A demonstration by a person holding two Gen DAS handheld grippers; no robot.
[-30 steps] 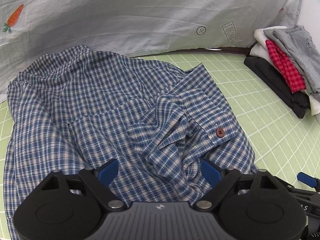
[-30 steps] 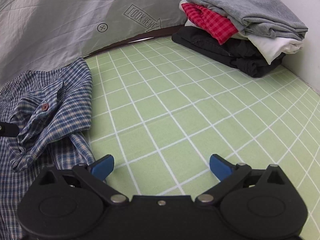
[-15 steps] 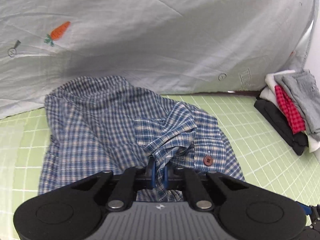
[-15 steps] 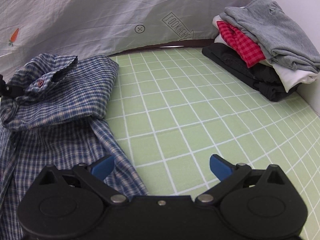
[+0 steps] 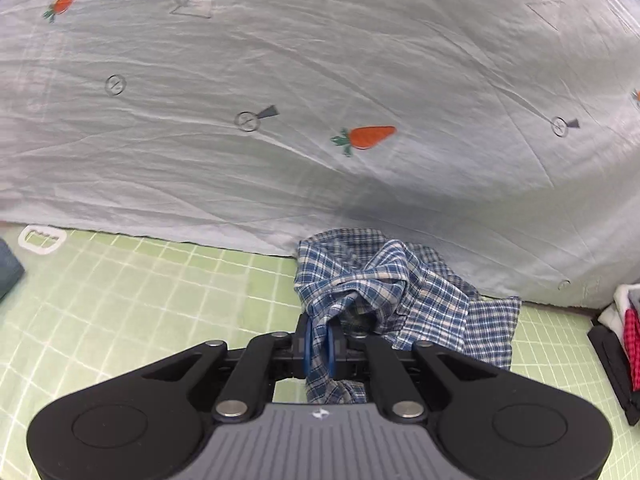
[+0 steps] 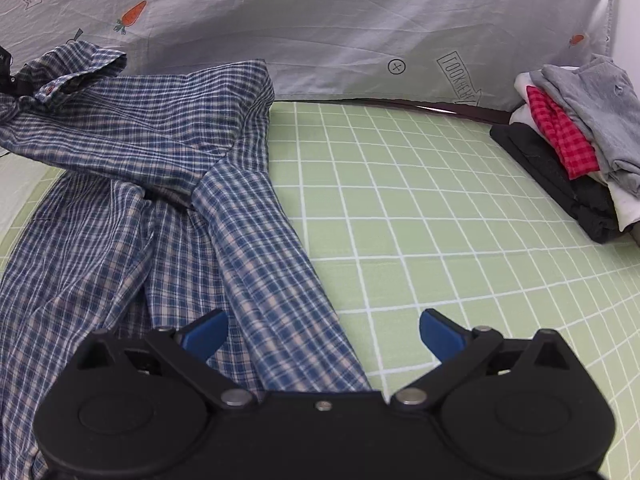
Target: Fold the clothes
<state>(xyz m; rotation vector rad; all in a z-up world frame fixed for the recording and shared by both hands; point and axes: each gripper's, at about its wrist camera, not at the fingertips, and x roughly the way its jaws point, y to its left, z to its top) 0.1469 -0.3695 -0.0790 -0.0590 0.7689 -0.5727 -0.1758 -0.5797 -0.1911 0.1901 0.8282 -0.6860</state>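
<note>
Left gripper (image 5: pixel 319 346): blue pads clenched on a bunched fold of the blue-and-white checked cotton shirt (image 5: pixel 404 300). The pinched cloth rises in a twisted ridge from the jaws; the rest of the garment hangs and trails away behind it, towards the backdrop.

Right gripper (image 6: pixel 322 330): released, jaws spread wide, nothing between the pads. It hovers over the near edge of the shirt (image 6: pixel 168 184), with the left pad above the plaid and the right pad above bare mat.

Landmark: light green cutting mat with white grid lines (image 6: pixel 420 220). The shirt lies on the mat's left part, one long sleeve running down towards the right gripper; the cuffed end with a red button is lifted at the far left, off the mat. A stack of folded clothes, grey, red check, white and black (image 6: pixel 576 148), sits at the mat's far right corner, well apart from the shirt. A pale grey sheet printed with orange carrots (image 5: pixel 320 80) hangs along the mat's far edge.
</note>
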